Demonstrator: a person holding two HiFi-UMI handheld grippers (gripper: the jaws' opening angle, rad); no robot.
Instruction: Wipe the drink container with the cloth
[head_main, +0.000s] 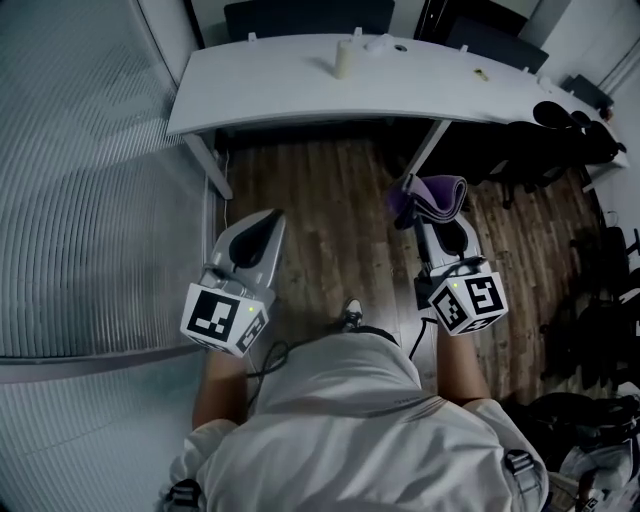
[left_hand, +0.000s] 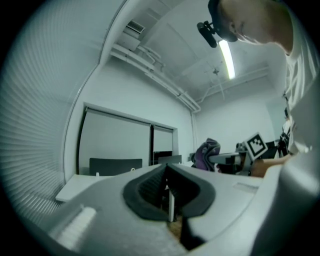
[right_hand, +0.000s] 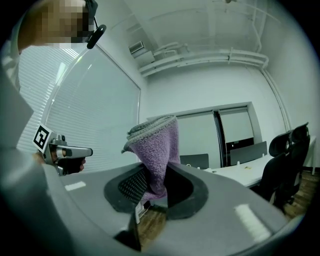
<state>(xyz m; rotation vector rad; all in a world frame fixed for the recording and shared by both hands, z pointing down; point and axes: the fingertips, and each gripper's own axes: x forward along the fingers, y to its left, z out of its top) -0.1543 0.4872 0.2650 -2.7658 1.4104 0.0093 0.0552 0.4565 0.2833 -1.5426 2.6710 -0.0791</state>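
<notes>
A pale upright drink container stands on the white table ahead, far from both grippers. My right gripper is shut on a purple cloth, which bunches up above the jaws; in the right gripper view the cloth rises from between the pads of that gripper. My left gripper is held at waist height over the floor, shut with nothing in it; its jaws meet edge to edge. The cloth also shows off to the right in the left gripper view.
A frosted glass wall curves along the left. Black office chairs crowd the right side. Wooden floor lies between me and the table. Small white items sit near the container, and table legs stand ahead.
</notes>
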